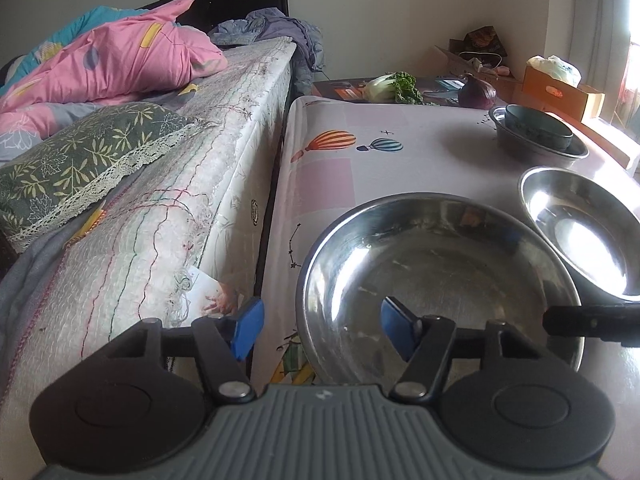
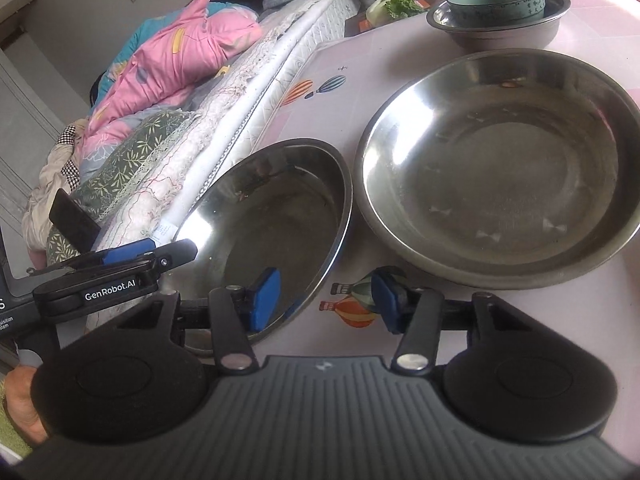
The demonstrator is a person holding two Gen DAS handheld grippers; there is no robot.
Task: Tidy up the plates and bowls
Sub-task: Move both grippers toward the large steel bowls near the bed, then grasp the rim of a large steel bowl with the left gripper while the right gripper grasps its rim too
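Two tools were noted at one shallow round stainless-steel dish (image 1: 440, 272), which was set at the near left of the balloon-printed tabletop (image 1: 340, 168), close to the edge that runs along the bed (image 1: 180, 200). The left tool (image 1: 320, 320) was found astride the dish's left rim, one blue pad outside over the tabletop edge and the other inside the hollow. It was released, and no pad was seen pressing on the metal. The right tool (image 2: 324, 300) was found astride the opposite, right rim in the same way, its left pad inside the dish and its right pad outside above the cloth. It was likewise released, with the rim between the pads but not pinched. The dish thus lay between the two tools, each equally near its own rim. A two-sided lift was judged to depend on both rims being clamped together. A second round stainless-steel dish (image 2: 500, 168) was recorded just beside the first, on its right. Farther back, a deeper grey steel basin (image 2: 500, 36) was recorded with a teal ceramic bowl (image 2: 496, 0) nested in it. Counted: three steel vessels, one ceramic bowl, two tools.
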